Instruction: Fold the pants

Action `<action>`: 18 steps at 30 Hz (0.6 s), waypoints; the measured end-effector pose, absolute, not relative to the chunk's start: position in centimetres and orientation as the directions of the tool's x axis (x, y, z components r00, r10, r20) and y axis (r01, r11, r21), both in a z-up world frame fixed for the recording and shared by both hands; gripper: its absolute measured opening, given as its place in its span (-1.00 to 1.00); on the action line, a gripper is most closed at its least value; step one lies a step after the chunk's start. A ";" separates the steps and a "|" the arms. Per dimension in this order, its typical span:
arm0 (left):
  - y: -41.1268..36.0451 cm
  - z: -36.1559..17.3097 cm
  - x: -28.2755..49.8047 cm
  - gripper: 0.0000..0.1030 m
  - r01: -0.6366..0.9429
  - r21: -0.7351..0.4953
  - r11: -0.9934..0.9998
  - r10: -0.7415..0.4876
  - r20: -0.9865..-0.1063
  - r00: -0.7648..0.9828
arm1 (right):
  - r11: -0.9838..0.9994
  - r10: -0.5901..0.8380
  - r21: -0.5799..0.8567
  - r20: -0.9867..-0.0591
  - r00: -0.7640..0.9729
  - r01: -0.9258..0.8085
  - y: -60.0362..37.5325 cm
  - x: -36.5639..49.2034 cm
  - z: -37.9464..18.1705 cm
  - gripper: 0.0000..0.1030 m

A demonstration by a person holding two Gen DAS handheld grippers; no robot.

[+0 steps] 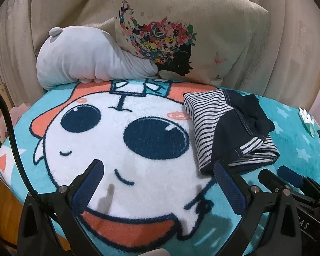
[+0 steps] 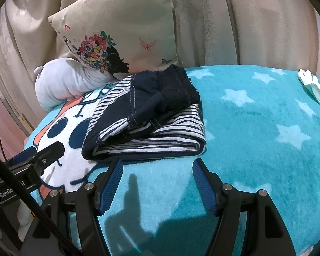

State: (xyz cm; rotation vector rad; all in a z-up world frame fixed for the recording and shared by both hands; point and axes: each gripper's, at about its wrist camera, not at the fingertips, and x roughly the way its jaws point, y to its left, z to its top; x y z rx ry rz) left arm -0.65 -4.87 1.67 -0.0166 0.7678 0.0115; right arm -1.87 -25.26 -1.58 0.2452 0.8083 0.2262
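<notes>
Navy-and-striped pants are seen folded into a compact bundle on the blanket; both the left gripper and right gripper are held released, empty, just short of it.

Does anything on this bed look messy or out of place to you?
Only slightly. The folded pants lie on the turquoise blanket as a bundle, but the dark navy part on top is bunched and rumpled, not flat. A small white-and-teal object sits alone near the blanket's far right edge. Nothing looks spilled or damaged.
</notes>
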 end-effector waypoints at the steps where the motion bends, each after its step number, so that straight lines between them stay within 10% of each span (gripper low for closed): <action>1: -4.9 1.6 -0.6 0.99 -0.017 -0.011 1.000 0.004 -0.697 0.717 | 0.948 0.292 0.300 -0.684 0.669 -0.107 -25.3 -1.8 -1.6 0.39; 18: -4.3 0.6 0.2 0.99 -0.027 -0.025 0.999 0.000 -0.723 0.691 | 0.949 0.294 0.295 -0.688 0.663 -0.114 -25.1 -1.5 -1.7 0.40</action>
